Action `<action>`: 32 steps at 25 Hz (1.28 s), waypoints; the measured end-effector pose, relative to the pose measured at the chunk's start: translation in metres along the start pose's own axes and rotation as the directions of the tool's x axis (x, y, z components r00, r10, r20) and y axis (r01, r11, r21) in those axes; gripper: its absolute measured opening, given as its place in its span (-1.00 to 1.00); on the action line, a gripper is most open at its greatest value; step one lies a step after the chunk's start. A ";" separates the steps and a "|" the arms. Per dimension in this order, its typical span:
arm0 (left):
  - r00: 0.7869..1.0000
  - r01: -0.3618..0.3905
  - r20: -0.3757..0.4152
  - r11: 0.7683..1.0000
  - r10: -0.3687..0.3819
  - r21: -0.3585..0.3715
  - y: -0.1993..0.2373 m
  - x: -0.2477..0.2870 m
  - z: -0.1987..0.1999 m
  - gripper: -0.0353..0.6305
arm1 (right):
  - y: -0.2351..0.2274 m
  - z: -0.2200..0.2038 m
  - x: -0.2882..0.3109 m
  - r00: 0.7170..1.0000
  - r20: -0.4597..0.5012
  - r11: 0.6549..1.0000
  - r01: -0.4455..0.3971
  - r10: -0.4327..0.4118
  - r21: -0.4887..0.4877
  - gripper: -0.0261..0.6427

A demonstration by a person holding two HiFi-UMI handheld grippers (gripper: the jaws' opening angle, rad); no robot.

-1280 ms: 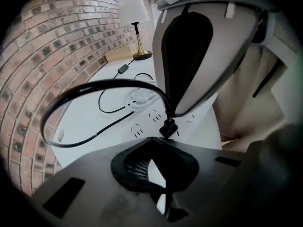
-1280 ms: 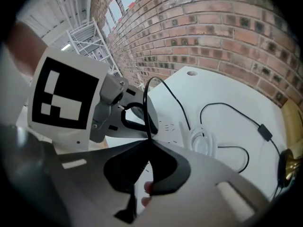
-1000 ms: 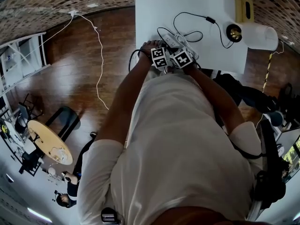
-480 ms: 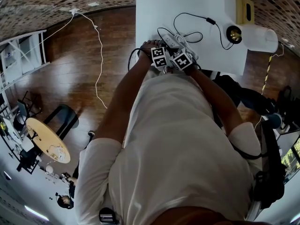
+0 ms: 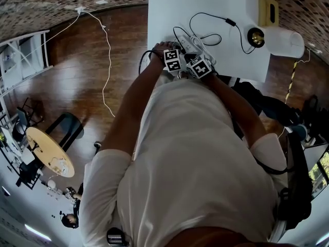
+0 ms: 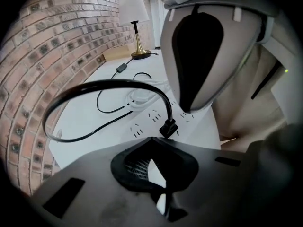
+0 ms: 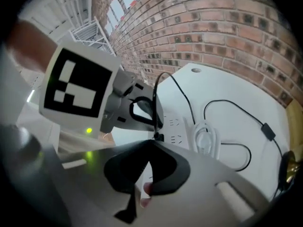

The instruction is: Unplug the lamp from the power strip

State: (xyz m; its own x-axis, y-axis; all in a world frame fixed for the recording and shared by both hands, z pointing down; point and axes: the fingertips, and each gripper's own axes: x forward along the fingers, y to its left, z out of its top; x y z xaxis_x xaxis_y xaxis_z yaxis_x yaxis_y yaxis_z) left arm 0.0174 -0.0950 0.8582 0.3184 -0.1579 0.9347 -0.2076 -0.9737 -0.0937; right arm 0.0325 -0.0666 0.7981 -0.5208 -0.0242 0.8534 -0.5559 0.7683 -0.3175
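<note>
**Both grippers closed at the plug, nothing gripped yet**

Closest in, the left gripper [image 6: 152, 145] has its jaws together, only a sliver of light between them and nothing held. The right gripper [image 7: 151, 148] is closed and empty too. Its tip is down over the power strip [image 6: 142, 124], just beside the black plug [image 6: 168, 127]; whether it presses on the strip I can't tell. That plug sits seated in the strip, right off the left gripper's tip, at the near end of the white worktop [image 6: 80, 117].

So here's the worry. Neither gripper can take the plug as it stands, and the two are crowded together — open one carelessly and it could knock the other or shove the strip. If the strip isn't pinned when the pull comes, I'd expect it to lift with the plug rather than let go. It also lies near enough the edge to slide off.

Next out, the cord [image 6: 109, 83] arches high from the plug. A grab on that instead of the plug body would strain it, and the loop could snag a jaw.

Farther back, the cord runs past the inline switch [image 6: 122, 66] to the lamp [image 6: 134, 11] by the brick wall [image 6: 47, 41] — a hard yank might drag its base and tip it.
</note>
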 end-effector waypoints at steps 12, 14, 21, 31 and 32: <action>1.000 -0.009 0.005 1.000 0.009 -0.022 0.000 0.001 -0.002 -0.93 | -0.010 0.015 0.011 0.998 0.019 0.979 0.055 -0.053 -0.198 -0.73; 1.000 -0.010 0.006 1.000 0.010 -0.024 0.000 0.000 -0.002 -0.93 | -0.005 0.017 0.014 0.998 0.011 0.972 0.059 -0.058 -0.225 -0.85; 1.000 -0.022 0.003 0.999 0.022 -0.035 0.000 -0.001 0.000 -0.93 | -0.008 0.016 0.011 0.998 0.024 0.993 0.058 -0.056 -0.105 -0.89; 0.999 -0.031 0.015 0.999 0.031 -0.019 0.000 -0.003 -0.002 -0.94 | -0.006 0.016 0.011 0.999 -0.006 0.994 0.045 -0.046 -0.099 -0.89; 0.999 -0.032 0.014 0.999 0.032 -0.022 0.000 -0.002 -0.002 -0.94 | -0.008 0.017 0.013 0.999 -0.024 0.996 0.031 -0.033 -0.084 -0.89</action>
State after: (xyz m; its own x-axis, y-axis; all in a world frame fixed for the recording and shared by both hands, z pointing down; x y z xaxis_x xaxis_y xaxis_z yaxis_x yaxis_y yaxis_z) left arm 0.0143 -0.0945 0.8568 0.3247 -0.1917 0.9262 -0.2383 -0.9643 -0.1160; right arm 0.0189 -0.0835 0.8045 -0.4867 -0.0339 0.8729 -0.5152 0.8181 -0.2555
